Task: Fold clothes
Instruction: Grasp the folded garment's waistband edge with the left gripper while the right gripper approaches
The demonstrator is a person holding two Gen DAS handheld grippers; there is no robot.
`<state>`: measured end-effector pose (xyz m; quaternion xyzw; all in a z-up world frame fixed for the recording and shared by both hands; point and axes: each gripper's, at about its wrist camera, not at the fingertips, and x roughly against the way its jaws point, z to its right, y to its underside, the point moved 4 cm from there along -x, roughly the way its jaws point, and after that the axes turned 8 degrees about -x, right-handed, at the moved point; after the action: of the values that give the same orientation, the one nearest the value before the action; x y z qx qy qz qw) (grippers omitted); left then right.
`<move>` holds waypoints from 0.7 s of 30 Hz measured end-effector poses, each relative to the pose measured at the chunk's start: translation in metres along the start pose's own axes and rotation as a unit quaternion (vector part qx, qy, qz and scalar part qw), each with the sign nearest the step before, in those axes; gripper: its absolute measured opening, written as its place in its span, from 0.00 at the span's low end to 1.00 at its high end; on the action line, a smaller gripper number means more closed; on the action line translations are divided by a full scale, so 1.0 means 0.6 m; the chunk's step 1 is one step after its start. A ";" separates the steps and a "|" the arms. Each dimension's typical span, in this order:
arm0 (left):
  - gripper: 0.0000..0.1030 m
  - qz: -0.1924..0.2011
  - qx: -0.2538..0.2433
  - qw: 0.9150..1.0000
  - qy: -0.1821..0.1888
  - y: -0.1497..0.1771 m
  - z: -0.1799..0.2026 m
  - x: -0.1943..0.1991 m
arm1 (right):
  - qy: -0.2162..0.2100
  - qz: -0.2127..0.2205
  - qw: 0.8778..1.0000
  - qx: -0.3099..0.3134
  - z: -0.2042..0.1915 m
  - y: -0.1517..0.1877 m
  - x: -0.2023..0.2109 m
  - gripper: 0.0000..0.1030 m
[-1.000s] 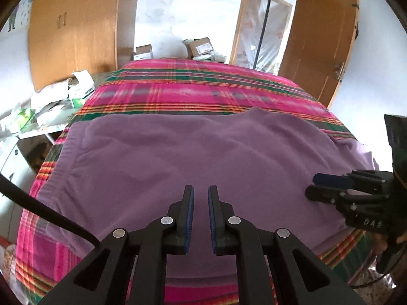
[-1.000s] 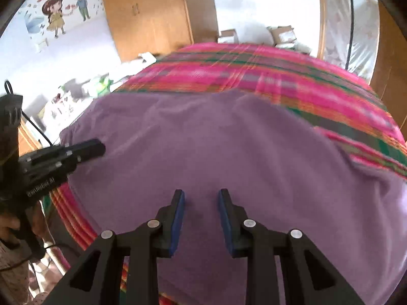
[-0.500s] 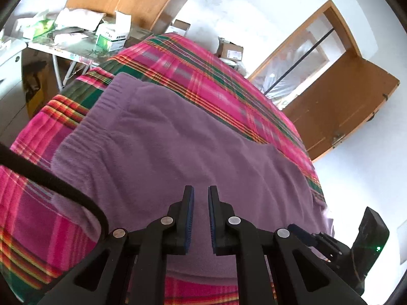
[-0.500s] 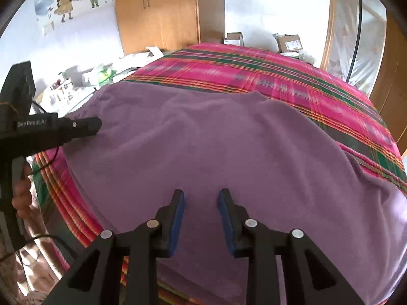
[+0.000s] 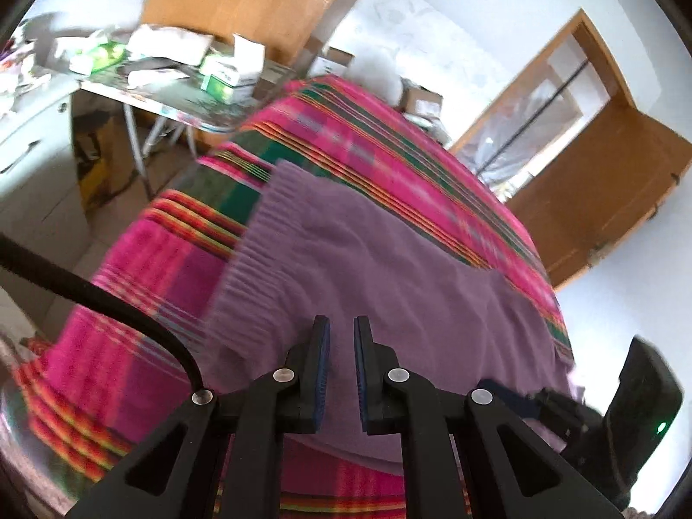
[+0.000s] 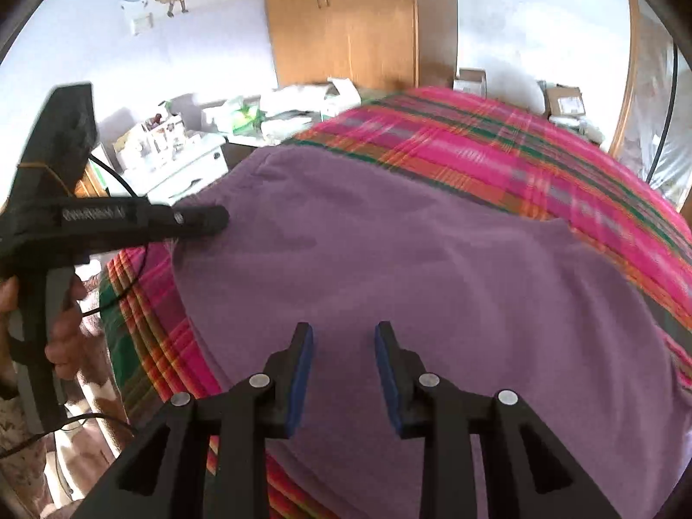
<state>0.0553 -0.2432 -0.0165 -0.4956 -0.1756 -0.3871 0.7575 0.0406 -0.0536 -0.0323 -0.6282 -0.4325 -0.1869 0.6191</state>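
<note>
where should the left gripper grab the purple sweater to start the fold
Probably the ribbed hem of the purple sweater, at its near corner. That edge lies flat on the plaid blanket with bare blanket beside it, so a finger could slide under from the outer side. The left gripper hovers above the cloth, jaws narrowly apart, nothing between them; they may need opening wider first.

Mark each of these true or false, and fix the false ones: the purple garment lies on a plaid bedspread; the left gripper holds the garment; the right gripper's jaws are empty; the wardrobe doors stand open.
1. The purple garment lies spread on the plaid bedspread. True.
2. The left gripper holds the garment. False: nothing is between its narrowly parted jaws.
3. The right gripper has nothing between its jaws. True.
4. The wardrobe doors stand open. False: they are shut.
</note>
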 end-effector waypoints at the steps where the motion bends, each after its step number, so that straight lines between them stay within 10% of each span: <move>1: 0.11 0.005 0.007 1.000 -0.008 -0.003 -0.010 0.006 | -0.002 -0.005 1.000 0.000 -0.006 0.004 -0.004 0.30; 21: 0.11 0.012 0.014 1.000 -0.024 -0.027 -0.054 0.031 | -0.073 -0.001 0.985 0.157 -0.182 -0.020 -0.055 0.31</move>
<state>0.0513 -0.2831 -0.0092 -0.4959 -0.1939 -0.3635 0.7644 0.0459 -0.1683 -0.0327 -0.5348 -0.5016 -0.0708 0.6763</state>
